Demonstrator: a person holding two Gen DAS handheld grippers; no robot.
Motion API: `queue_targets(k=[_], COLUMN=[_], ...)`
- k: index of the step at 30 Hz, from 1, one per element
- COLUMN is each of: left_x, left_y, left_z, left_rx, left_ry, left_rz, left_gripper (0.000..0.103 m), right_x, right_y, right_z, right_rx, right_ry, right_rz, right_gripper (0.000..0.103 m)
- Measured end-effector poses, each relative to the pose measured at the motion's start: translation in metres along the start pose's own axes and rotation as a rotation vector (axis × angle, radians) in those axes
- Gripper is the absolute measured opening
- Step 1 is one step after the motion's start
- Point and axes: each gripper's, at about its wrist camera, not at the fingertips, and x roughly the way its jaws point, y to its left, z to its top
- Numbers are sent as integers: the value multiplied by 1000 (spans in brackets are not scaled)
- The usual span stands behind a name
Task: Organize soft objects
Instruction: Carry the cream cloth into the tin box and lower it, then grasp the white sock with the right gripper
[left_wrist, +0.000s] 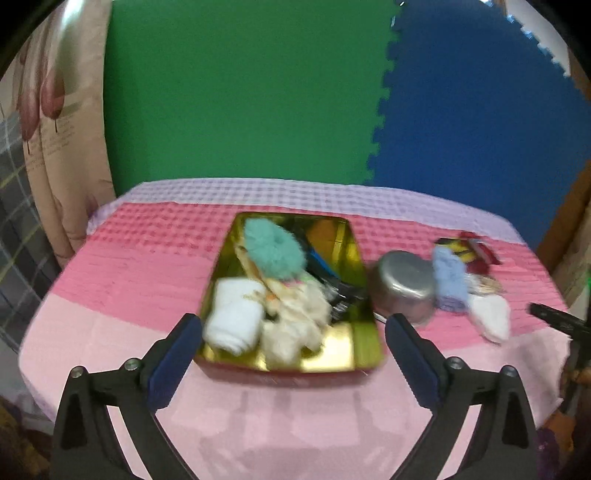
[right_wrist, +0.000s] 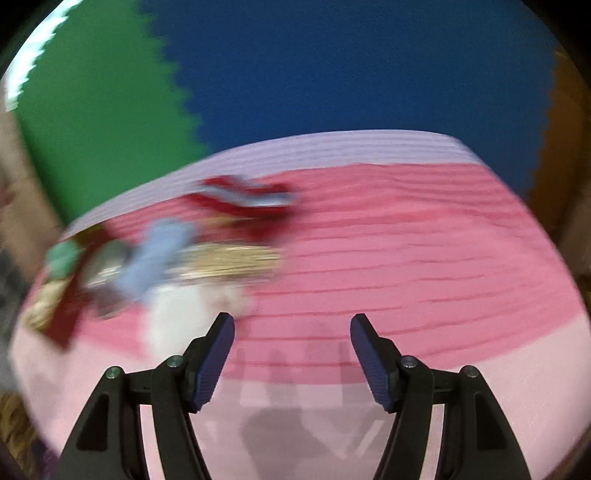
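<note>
We hold our left gripper (left_wrist: 293, 330) with its jaws spread wide and nothing between them, hovering over the near edge of a gold-lined tin tray (left_wrist: 364, 347) that sits on the pink striped tablecloth (left_wrist: 122, 295). Inside the tray, straight ahead of the blue pads (left_wrist: 173, 365), lie a rolled white towel (left_wrist: 232, 317) at the near left, a cream plush piece (left_wrist: 295, 325) just beside it, and a teal fluffy pom-pom (left_wrist: 273, 251) toward the far end; some dark and blue items lie along the tray's right side, too blurred for us to name. Just right of the tray a metal bowl (left_wrist: 404, 284) rests tilted on the cloth, and touching its right side is a folded light-blue cloth (left_wrist: 448, 284), with a white soft piece (left_wrist: 489, 319) nearer us and a red-and-yellow cluster (left_wrist: 469, 249) behind it. Our right gripper (right_wrist: 291, 334) is likewise spread apart and empty, held above bare pink cloth (right_wrist: 424, 258); in its heavily smeared view the loose soft things lie ahead and to its left, the white piece (right_wrist: 173, 314) just beside the left fingertip (right_wrist: 218, 347), the light-blue cloth (right_wrist: 155, 254) farther off, and a red item (right_wrist: 243, 203) toward the lilac far stripe. Green and blue foam mats (left_wrist: 240, 92) stand behind the table.
</note>
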Motion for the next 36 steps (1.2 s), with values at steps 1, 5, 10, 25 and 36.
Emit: queue_targets(k=[1,5,10,25,36], left_x=[-5,-16,-7,4,4], left_y=[-2,-9,-13,-2,-2], left_z=[-7,-36,-61,-73,-75], left_rx=[-15,-52,-61,-121,-128], left_ry=[0,9,58,89,85], left_rz=[-14,-51,-70,-127,-136], left_gripper=[98,98,98,98,98], right_x=[-1,8,26,64,22], right_y=[10,47,66,73,69], right_z=[1,3,0,0,-10], right_rx=[-26,-98,-126,-137,-123], right_ry=[0,55,111,173,126], right_rz=[24,87,80,-6,56], right_gripper=[67,70,70,73,25])
